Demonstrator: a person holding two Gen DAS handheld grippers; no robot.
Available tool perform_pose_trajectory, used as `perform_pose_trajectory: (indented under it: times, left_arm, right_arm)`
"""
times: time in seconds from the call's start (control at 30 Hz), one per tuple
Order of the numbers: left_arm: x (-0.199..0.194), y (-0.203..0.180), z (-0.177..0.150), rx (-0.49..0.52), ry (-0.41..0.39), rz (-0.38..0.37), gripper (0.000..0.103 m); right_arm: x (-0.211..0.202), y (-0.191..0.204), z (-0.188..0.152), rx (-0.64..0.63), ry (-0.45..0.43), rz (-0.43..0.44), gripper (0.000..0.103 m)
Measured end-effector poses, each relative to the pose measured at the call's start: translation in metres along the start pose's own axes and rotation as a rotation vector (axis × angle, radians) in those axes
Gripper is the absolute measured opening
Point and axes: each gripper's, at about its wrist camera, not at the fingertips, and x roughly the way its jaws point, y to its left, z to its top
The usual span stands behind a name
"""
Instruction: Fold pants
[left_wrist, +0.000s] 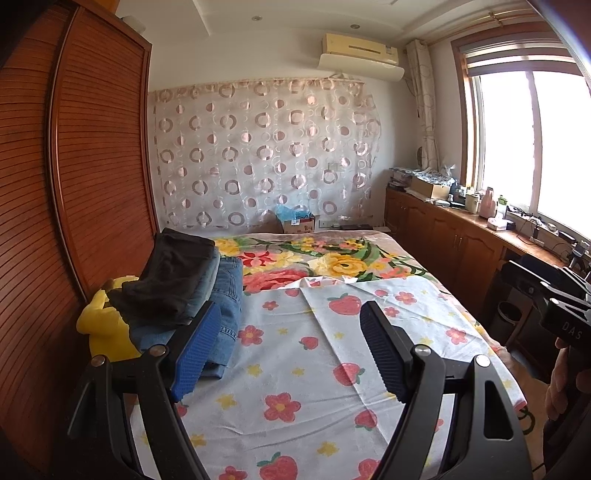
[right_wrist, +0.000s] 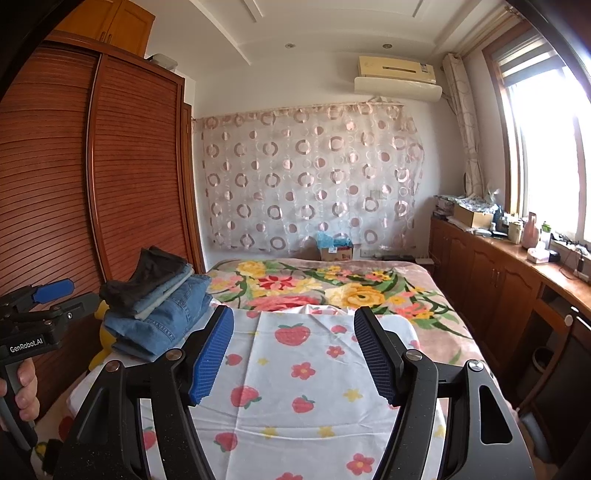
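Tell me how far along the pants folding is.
Done: a stack of folded pants, dark pair on top of jeans, sits at the bed's left edge. In hand: nothing; left tongs and right tongs are open over the bare strawberry sheet. Left: no unfolded pants visible.

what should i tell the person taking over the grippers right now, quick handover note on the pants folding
Left gripper: open, nothing between the pads, hovering over the strawberry sheet.
Right gripper: open and empty too, over the same sheet.
Pants: a stack of folded pants sits at the left edge of the bed beside the wardrobe, a dark pair on top and blue jeans beneath, partly resting on a yellow plush toy.
Done: every pair in view is folded and stacked.
Left: no unfolded pants show on the sheet or the floral blanket; check outside these views for another pair before stopping.
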Motion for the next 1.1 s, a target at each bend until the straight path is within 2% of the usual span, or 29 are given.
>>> perform_pose_trajectory:
  times: [1.1]
  left_arm:
    - [0.0008, -0.0001, 0.0017, -0.001, 0.001, -0.001, 0.079]
  right_arm:
    - [0.0021, -0.0010, -0.0006, -0.002, 0.002, 0.002, 0.070]
